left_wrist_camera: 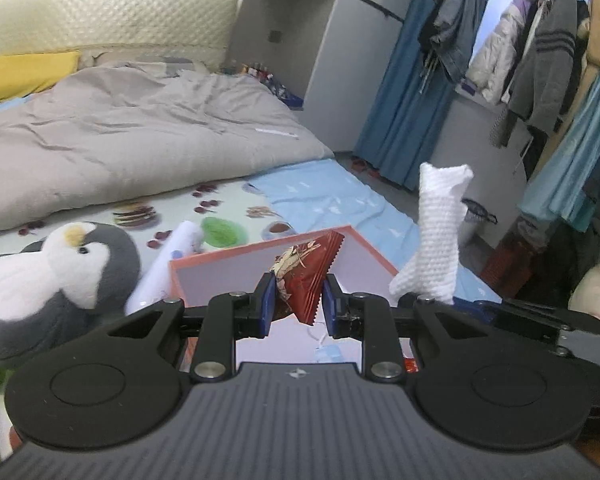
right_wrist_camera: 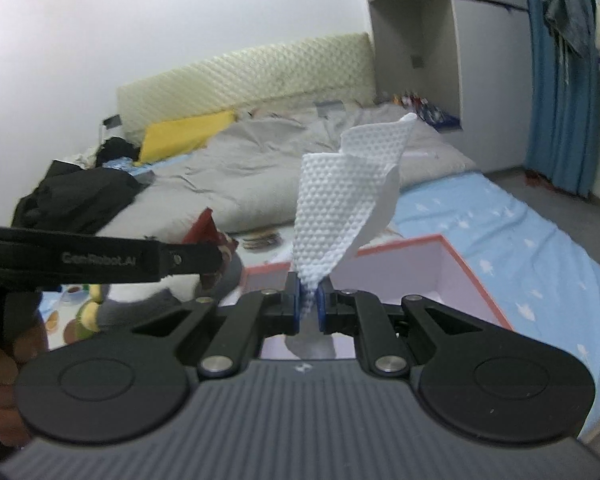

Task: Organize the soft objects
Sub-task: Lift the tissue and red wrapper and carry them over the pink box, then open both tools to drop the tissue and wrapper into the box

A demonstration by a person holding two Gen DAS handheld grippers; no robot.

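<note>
My left gripper [left_wrist_camera: 299, 300] is shut on a red foil packet [left_wrist_camera: 308, 276], held up above a shallow pink-rimmed box [left_wrist_camera: 220, 276] on the bed. My right gripper [right_wrist_camera: 309, 302] is shut on a white embossed paper towel [right_wrist_camera: 344, 208] that stands up from the pads; the same towel [left_wrist_camera: 436, 240] shows at the right in the left wrist view. The box [right_wrist_camera: 440, 272] lies below the right gripper too. The left gripper's arm [right_wrist_camera: 100, 260] and a bit of the red packet [right_wrist_camera: 204, 228] cross the left of the right wrist view.
A grey-and-white penguin plush [left_wrist_camera: 60, 276] and a white roll [left_wrist_camera: 168, 264] lie left of the box on a fruit-print sheet. A grey duvet [left_wrist_camera: 140, 132], a yellow pillow [left_wrist_camera: 24, 72] and black clothes [right_wrist_camera: 76, 196] fill the bed. Clothes hang on a rack [left_wrist_camera: 540, 60] at right. A hand [right_wrist_camera: 4, 400] shows lower left.
</note>
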